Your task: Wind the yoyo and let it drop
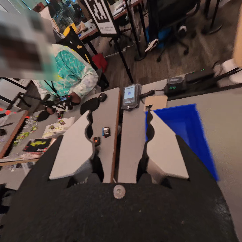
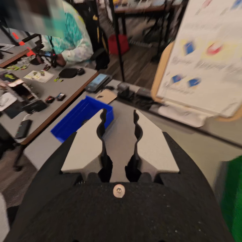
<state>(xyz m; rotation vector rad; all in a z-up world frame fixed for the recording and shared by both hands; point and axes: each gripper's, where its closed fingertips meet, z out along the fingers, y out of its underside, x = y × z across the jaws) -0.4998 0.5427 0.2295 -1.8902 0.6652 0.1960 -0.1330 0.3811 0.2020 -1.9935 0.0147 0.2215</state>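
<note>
No yoyo shows clearly in either view. A blue bin (image 1: 183, 124) stands on the grey table to the right of my left gripper (image 1: 119, 111), which is open and empty above the seam between two tables. In the right wrist view the bin (image 2: 78, 117) lies just left of my right gripper (image 2: 119, 110), which is open and empty above the tabletop. A small dark round shape (image 2: 85, 121) sits inside the bin, partly hidden by my left finger; I cannot tell what it is.
A phone (image 1: 129, 96), a cardboard piece (image 1: 155, 102) and a black charger (image 1: 174, 85) lie behind the bin. Small battery packs (image 1: 106, 132) lie on the left table, where a person in a teal top (image 1: 70, 70) works. A white picture board (image 2: 203, 58) leans at the right.
</note>
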